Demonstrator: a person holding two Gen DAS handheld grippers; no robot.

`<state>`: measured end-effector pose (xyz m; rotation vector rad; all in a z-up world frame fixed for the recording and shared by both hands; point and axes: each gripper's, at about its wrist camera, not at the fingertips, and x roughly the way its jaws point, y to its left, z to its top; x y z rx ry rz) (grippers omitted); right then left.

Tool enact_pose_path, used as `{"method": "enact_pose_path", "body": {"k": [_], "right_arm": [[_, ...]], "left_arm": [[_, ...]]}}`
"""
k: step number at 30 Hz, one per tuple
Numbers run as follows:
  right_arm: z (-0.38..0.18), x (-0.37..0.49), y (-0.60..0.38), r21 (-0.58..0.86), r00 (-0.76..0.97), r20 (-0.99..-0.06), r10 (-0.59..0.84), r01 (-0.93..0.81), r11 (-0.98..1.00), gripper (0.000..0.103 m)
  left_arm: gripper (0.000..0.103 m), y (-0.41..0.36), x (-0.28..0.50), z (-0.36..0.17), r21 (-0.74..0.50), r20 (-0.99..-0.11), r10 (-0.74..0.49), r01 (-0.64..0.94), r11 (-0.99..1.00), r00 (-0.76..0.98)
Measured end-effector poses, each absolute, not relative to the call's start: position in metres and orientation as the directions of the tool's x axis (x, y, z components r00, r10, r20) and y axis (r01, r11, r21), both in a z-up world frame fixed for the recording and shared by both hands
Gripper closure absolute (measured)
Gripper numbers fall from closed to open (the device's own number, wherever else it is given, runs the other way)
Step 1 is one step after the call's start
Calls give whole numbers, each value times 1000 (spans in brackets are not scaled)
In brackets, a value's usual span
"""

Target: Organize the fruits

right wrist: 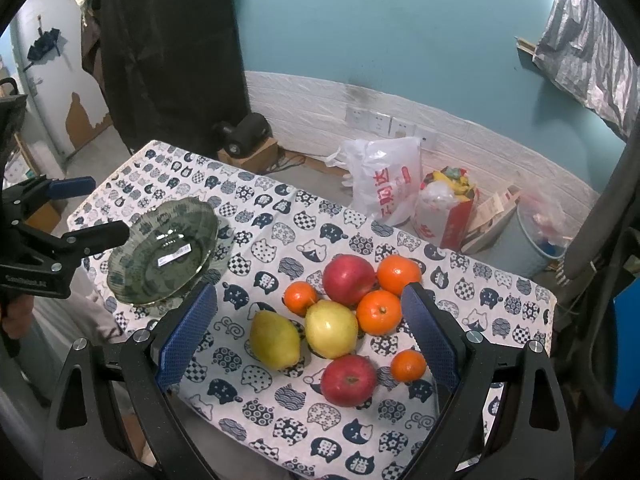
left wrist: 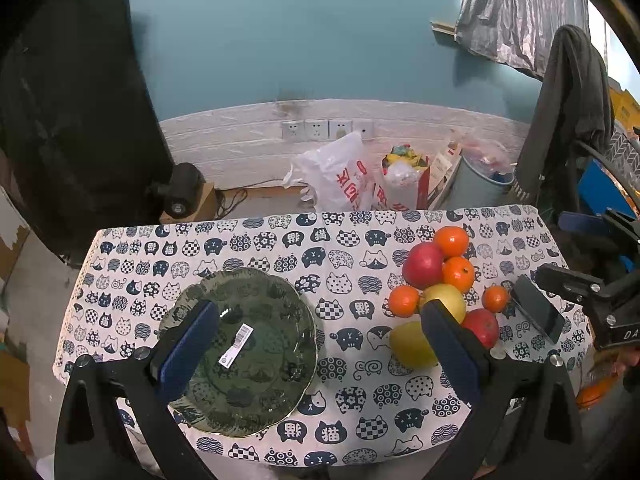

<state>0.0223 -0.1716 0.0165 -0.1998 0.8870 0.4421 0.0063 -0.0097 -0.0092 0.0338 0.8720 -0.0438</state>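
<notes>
A heap of fruit lies on the cat-print tablecloth (right wrist: 280, 216): two red apples (right wrist: 348, 278) (right wrist: 348, 380), a yellow apple (right wrist: 331, 328), a pear (right wrist: 275, 338) and several oranges (right wrist: 378, 312). My right gripper (right wrist: 308, 292) hovers open over the heap, holding nothing. An empty green glass plate (left wrist: 248, 356) with a barcode sticker sits on the table's left part. My left gripper (left wrist: 319, 306) is open above the plate's right edge, with the pear (left wrist: 410, 344) just behind its right finger. Each gripper shows in the other view: the right gripper (left wrist: 550, 245), the left gripper (right wrist: 111, 206).
A dark flat phone-like object (left wrist: 538, 312) lies near the table's right edge. Behind the table, on the floor, stand white plastic bags (left wrist: 340, 176), a red bag and a grey bin (left wrist: 480, 188). A dark cloth (left wrist: 72, 112) hangs at the back left.
</notes>
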Motion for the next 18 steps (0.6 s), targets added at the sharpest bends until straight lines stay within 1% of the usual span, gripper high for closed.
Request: {"method": "enact_pose_path", "body": {"k": [18], "right_arm": [[19,23,-170,6,551,-784,286,-454,891,11]], "left_arm": [[1,-7,8,-8,10,-764,-27,54,998,645]]}}
